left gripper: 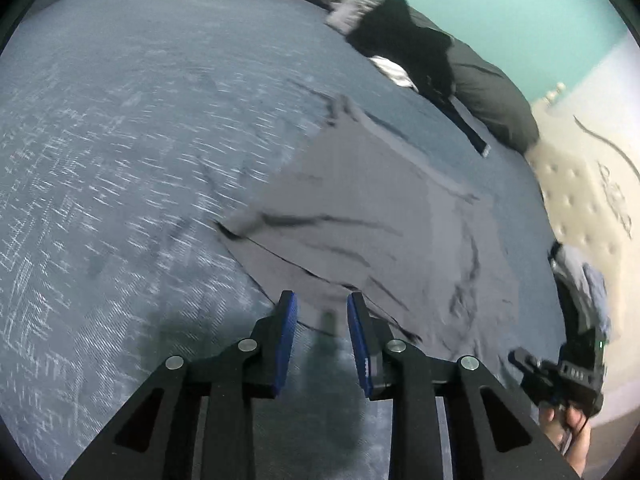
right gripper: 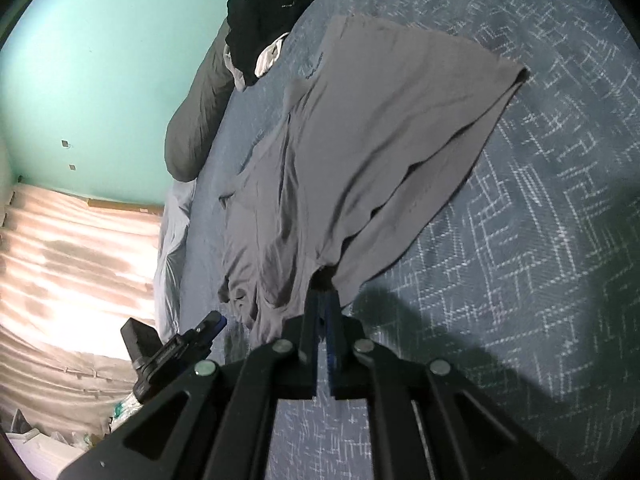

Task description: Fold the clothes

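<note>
Only the right wrist view shows right tool (right gripper: 323,300) pinching grey garment (right gripper: 360,140); left tool (left gripper: 322,312) gapes wide.

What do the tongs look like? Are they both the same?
They look the same. The left tongs have black angular arms with triangle-shaped cutouts, round silver bolts at the joints, and flat blue pads on the inner faces of the two fingers. The right tongs show the same black frame, silver bolts and blue pads. No cables or sleeves show clearly.

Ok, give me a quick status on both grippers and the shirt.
Left gripper open, over the shirt's edge. Right gripper shut on the grey shirt, lifting a corner. Black clothes pile well clear.
</note>
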The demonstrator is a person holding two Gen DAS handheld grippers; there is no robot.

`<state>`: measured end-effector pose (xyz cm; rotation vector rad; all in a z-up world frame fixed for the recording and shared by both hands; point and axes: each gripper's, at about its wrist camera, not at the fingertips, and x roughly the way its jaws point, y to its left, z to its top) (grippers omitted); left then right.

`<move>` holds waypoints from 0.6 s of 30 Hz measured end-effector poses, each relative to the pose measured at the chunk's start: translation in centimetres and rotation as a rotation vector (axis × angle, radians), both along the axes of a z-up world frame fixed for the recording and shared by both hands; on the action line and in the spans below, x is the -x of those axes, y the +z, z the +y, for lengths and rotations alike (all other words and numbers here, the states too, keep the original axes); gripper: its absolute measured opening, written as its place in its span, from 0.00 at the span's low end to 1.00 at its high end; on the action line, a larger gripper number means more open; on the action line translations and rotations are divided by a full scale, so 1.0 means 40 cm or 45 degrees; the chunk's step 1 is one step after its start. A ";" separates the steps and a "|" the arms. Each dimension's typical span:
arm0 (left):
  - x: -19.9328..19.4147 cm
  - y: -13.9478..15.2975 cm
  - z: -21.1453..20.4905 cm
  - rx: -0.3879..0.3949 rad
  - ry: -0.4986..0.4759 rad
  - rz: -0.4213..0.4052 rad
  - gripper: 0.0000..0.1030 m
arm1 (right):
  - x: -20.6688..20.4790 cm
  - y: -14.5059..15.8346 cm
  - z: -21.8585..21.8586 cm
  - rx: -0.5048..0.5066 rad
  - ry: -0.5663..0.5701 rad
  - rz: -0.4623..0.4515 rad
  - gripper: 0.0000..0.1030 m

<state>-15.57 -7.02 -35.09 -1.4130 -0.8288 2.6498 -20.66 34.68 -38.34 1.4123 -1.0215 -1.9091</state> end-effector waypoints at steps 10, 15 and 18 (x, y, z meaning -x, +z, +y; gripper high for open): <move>0.038 -0.025 -0.080 0.035 0.157 0.012 0.28 | 0.019 -0.012 -0.027 -0.006 0.023 -0.003 0.04; 0.052 -0.034 -0.089 0.029 0.169 0.025 0.28 | 0.024 -0.014 -0.039 -0.016 0.032 0.005 0.04; 0.064 -0.038 -0.085 0.030 0.162 0.026 0.26 | 0.025 -0.019 -0.037 -0.018 0.028 0.001 0.04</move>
